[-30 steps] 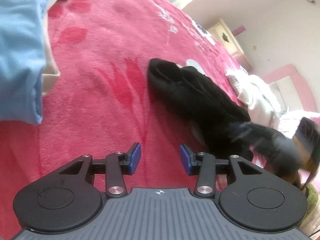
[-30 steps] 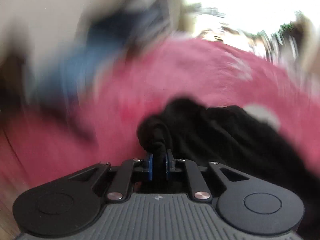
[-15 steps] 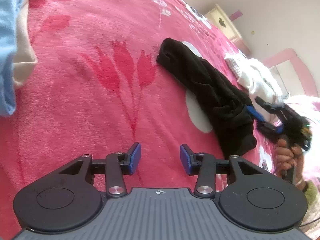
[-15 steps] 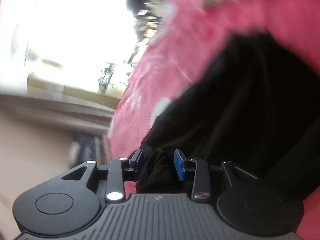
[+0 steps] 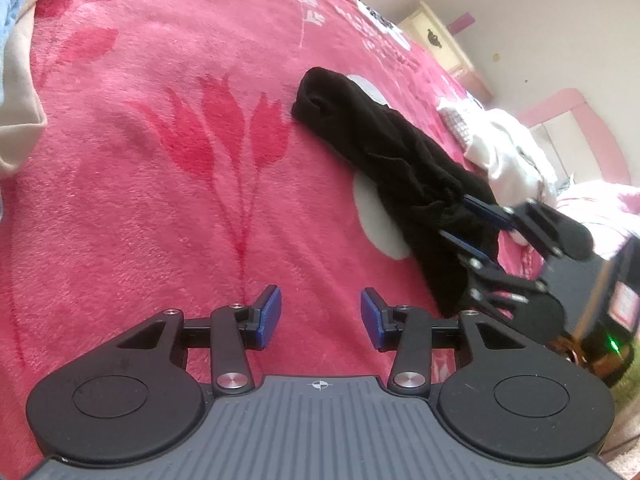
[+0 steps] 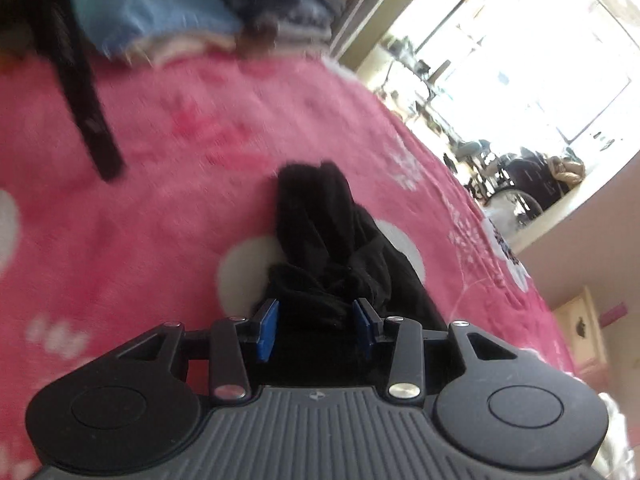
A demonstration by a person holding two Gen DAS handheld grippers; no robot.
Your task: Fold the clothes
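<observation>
Right tongs [image 6: 315,326] opening, garment [image 6: 320,256] now flat

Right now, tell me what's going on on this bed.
A person with two handheld grippers is folding clothes on a pink floral fleece blanket. The right gripper is opening around the near end of a bunched black garment lying there. The left gripper hovers open and empty over the blanket.

Your right gripper [image 6: 315,322] points down at the black garment [image 6: 336,248] bunched on the pink blanket [image 6: 160,200]. Its jaws are opening, with black cloth between the pads [image 6: 267,330]. Blue clothes [image 6: 148,12] lie beyond, blurred.
</observation>
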